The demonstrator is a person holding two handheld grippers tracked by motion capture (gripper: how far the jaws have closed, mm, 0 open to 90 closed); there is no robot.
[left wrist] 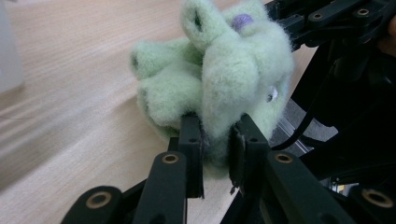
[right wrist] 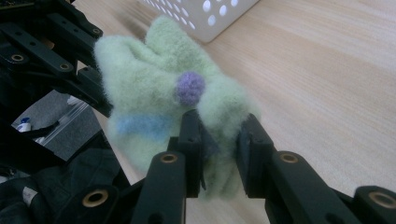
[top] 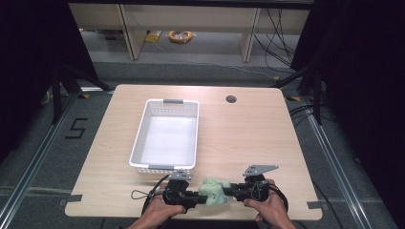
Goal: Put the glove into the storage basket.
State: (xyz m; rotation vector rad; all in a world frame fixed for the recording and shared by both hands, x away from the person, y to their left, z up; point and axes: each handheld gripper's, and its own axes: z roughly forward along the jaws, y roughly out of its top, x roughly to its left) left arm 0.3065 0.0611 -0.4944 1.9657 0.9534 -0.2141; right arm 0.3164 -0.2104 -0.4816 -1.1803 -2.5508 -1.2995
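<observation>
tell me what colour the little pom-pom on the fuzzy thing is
Purple: the pom-pom sits on the pale green fuzzy thing, clearest in the right gripper view.

One green fuzzy sock (top: 213,191), one white basket (top: 141,143), two claws, one wooden table (top: 248,138)

So there's a white perforated plastic basket (top: 165,136) with grey handles sitting on the left half of the light wood-grain worktop (top: 248,138), nothing in it. A small round cable hole (top: 231,99) is near the worktop's far edge. Way back on the grey floor lies a coiled orange cable (top: 180,36).
</observation>
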